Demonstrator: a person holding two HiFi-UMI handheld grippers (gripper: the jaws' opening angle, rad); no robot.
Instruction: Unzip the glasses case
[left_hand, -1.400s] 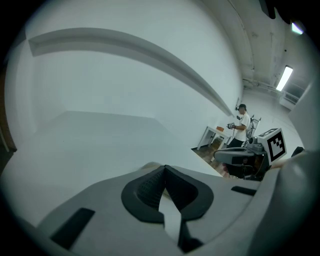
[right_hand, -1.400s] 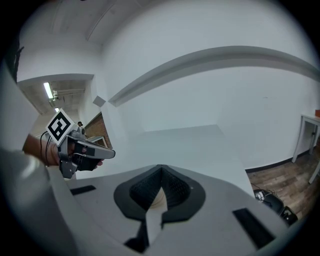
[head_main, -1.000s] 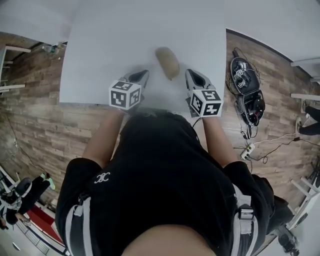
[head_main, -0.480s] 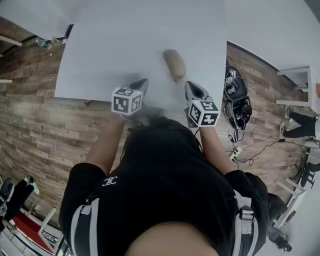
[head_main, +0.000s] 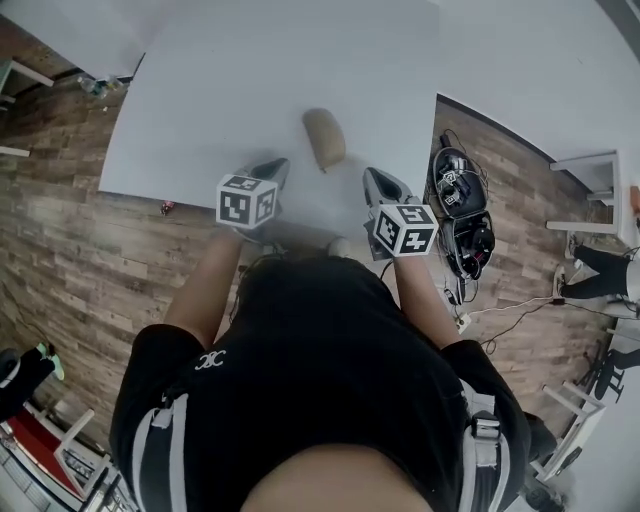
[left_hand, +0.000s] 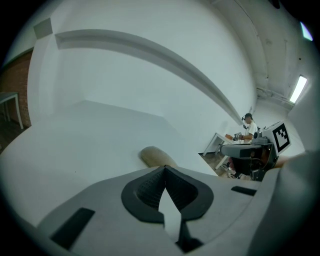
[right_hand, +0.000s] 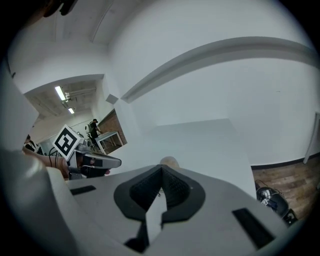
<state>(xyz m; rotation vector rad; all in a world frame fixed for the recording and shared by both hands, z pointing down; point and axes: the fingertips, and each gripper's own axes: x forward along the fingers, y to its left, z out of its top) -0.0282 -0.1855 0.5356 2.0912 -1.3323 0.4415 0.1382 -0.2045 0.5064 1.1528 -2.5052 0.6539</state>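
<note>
left gripper (head_main: 272, 168): jaws fully together, ribbed pads meeting at the tip, nothing held. right gripper (head_main: 378, 182) is the same, closed on itself and empty.

the glasses case (head_main: 324, 138) is a tan, rounded oblong lying flat on the white table (head_main: 190, 90). it sits ahead of both grippers, in the gap between them – right of my left one, left of my right one, further onto the table than either tip. it's near both and touches neither. each gripper angles inward toward it. in the left gripper view the case shows just past the closed tip, a little to its left. in the right gripper view only its rounded end peeks over the tip, a little to its right. i can't make out the zipper in any view – too small and blurred.

both grippers hover over the near edge of the table, pointing forward and down, well apart from each other. in the left gripper view my right gripper shows off to the right. in the right gripper view my left one shows off to the left.

past my right gripper, off the table's right side, black gear and cables (head_main: 462, 205) lie on the wood floor (head_main: 60, 240). a person (left_hand: 248, 125) is far off in the background of the left gripper view.
</note>
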